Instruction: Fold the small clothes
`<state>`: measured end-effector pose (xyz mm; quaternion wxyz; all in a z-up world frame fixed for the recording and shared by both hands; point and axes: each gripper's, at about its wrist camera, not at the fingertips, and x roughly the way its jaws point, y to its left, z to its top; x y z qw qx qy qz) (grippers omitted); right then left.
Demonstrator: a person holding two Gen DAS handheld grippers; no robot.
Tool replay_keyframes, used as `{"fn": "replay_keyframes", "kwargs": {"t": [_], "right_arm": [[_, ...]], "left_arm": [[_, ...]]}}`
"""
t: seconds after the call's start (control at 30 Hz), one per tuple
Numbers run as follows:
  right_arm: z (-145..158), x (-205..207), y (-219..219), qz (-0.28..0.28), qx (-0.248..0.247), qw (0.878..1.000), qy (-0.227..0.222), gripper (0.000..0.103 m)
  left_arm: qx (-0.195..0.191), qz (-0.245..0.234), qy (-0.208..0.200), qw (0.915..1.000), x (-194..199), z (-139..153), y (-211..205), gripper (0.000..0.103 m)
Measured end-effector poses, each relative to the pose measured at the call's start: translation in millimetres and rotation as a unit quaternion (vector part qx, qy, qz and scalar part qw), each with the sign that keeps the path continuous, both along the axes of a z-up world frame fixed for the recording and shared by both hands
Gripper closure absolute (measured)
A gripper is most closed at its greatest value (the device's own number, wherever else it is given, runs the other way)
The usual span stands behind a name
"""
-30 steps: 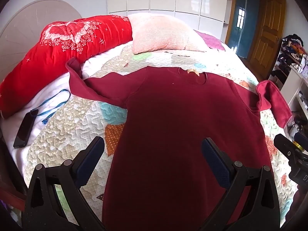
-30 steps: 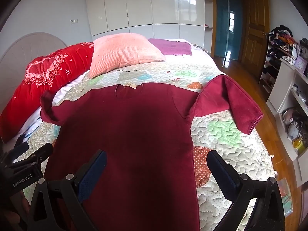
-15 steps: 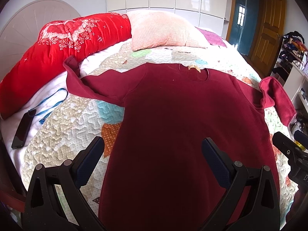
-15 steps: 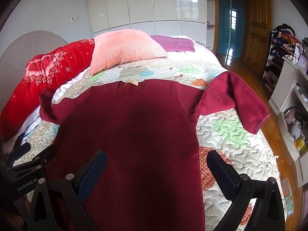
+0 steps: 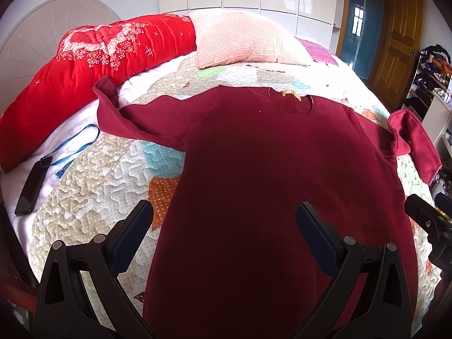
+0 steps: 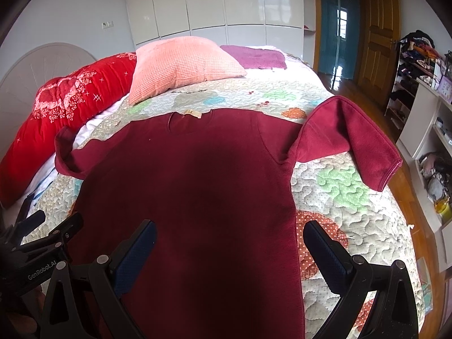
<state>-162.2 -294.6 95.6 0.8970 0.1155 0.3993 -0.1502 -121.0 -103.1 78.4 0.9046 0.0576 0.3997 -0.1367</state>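
We are looking at a dark red top [image 5: 268, 175] lying flat on the quilt [image 5: 93, 186], neck far, sleeves out. It looks soft and floppy, so we are thinking to pinch a sleeve end. Our left gripper [image 5: 223, 234] and right gripper [image 6: 230, 248] are wide apart, holding nothing.

The room I see is bright with daylight. The shiny white cupboard doors [image 6: 226, 2] far ahead of my grippers have white glare spots on them. More light comes through the blue door [image 6: 336, 25] ahead and to the right, and the wood floor [image 6: 339, 82] there shines. A big soft shadow sits on the dark red shirt [image 5: 268, 183], just ahead of my fingers. Both pictures bend like a ball, and the corners go black. My own fingers, close up, look sharp, and nothing is blurry.
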Motion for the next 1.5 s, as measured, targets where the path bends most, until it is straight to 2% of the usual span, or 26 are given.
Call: {"fn": "replay_keyframes", "kwargs": {"t": [0.37,0.77,0.9,1.03,1.27,1.33,1.43,1.5], "right_arm": [[-10.5,19.9,9.9,0.015,-0.004,1.000,0.010,0.000],[-31.6,84.7,36.6,0.051,-0.003,0.998,0.026,0.000],[-33.8,105.3,39.2,0.059,0.014,0.998,0.019,0.000],[-38.0,121.7,43.7,0.070,0.025,0.997,0.017,0.000],[-57.1,137.7,51.4,0.095,0.041,0.994,0.033,0.000],[-61.8,138.4,51.3,0.100,0.045,0.993,0.040,0.000],[-67.1,138.6,47.1,0.100,0.052,0.993,0.046,0.000],[-66.8,137.4,44.1,0.097,0.060,0.992,0.046,0.000]], "left_arm": [[-0.004,0.011,0.008,0.9999,15.5,-7.1,8.5,0.001],[-0.003,0.046,0.025,0.9986,73.9,-17.1,36.5,0.001],[-0.021,0.078,0.035,0.9961,111.5,-13.4,64.5,0.001],[-0.009,0.123,0.032,0.9918,160.9,-7.4,97.5,0.001],[-0.037,0.215,0.046,0.9749,263.1,-7.0,158.5,0.001],[-0.028,0.237,0.052,0.9698,289.5,-13.8,167.9,0.001],[-0.012,0.242,0.065,0.9681,325.0,-27.0,175.3,0.001],[0.005,0.242,0.065,0.9681,340.7,-35.9,176.7,0.009]]}}
